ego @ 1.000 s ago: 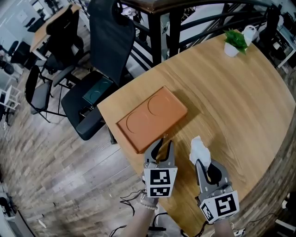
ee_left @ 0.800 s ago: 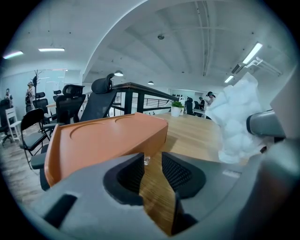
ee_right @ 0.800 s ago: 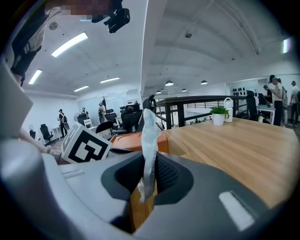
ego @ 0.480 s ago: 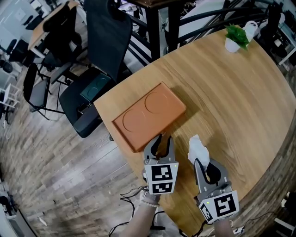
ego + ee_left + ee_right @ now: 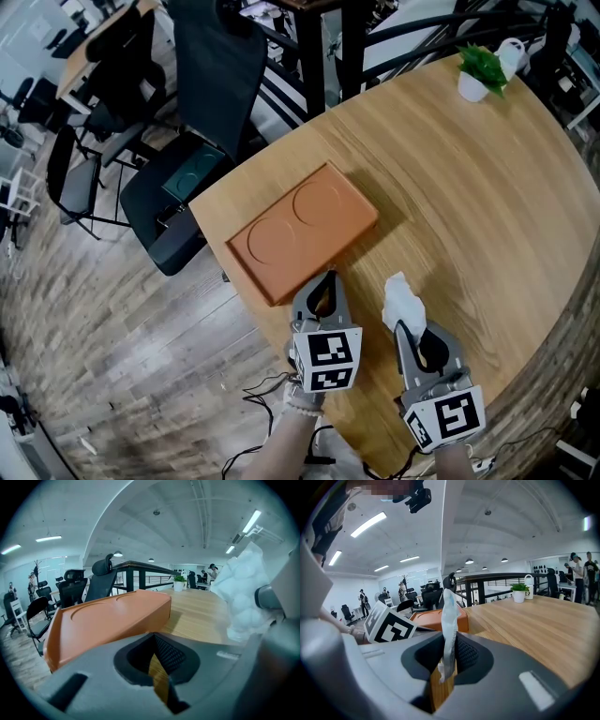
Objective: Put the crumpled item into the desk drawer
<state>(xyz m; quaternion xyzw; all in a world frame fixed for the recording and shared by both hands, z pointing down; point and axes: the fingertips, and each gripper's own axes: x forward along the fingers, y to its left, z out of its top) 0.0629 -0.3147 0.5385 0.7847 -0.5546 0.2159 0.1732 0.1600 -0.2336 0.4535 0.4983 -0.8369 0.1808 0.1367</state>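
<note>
crumpled white tissue, pinched in right claw

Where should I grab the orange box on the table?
Probably the orange box by its near long edge, coming in from the person's side. It lies flat and broad on the table, likely too wide to span, and that edge faces the person.

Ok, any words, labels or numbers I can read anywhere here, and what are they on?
No readable words or numbers in any view.
Left gripper marker cube and right gripper marker cube: black-and-white square patterns only, no text.
Pale label on the left gripper's body: too blurred to read.
Orange box: no print visible.
Crumpled white paper: blank.
</note>
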